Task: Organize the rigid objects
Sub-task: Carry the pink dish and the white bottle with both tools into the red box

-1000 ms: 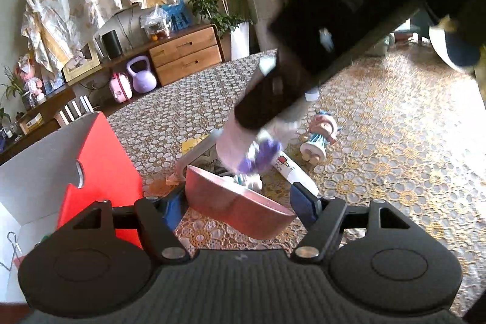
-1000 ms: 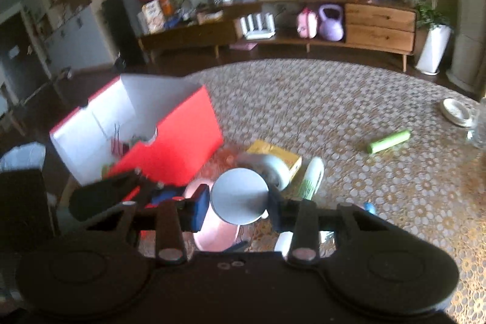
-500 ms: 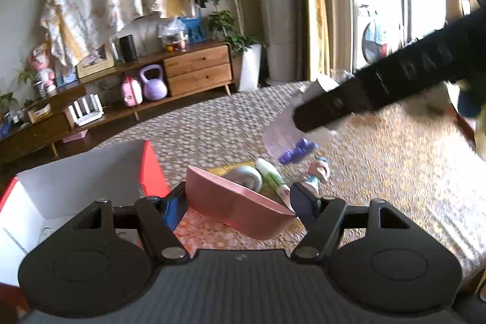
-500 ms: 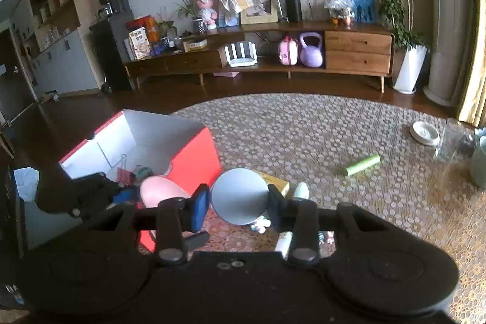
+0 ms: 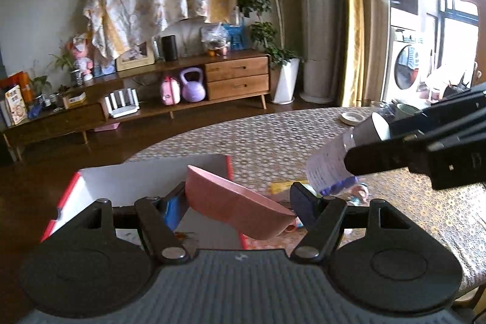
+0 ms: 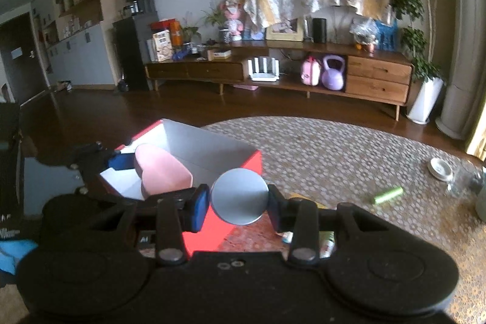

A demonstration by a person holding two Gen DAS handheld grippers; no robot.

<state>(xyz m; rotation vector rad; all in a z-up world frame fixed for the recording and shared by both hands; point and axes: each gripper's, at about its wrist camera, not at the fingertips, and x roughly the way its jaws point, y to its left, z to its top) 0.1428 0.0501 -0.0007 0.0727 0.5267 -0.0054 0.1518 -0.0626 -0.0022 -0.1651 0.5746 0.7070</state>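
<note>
left gripper [image 5: 238, 199] clamped on pink bowl [image 5: 234, 204], tilted over the red box [image 5: 145, 181], likely for dropping in. right gripper [image 6: 238, 204] pinches bottle [image 6: 240, 196] cap-end, waiting beside box.

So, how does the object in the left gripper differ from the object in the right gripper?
The left gripper holds a pink bowl, wide, open and tilted. The right gripper holds a bottle, narrow, with a grey cap and printed label. Both are lifted near the red box.
</note>
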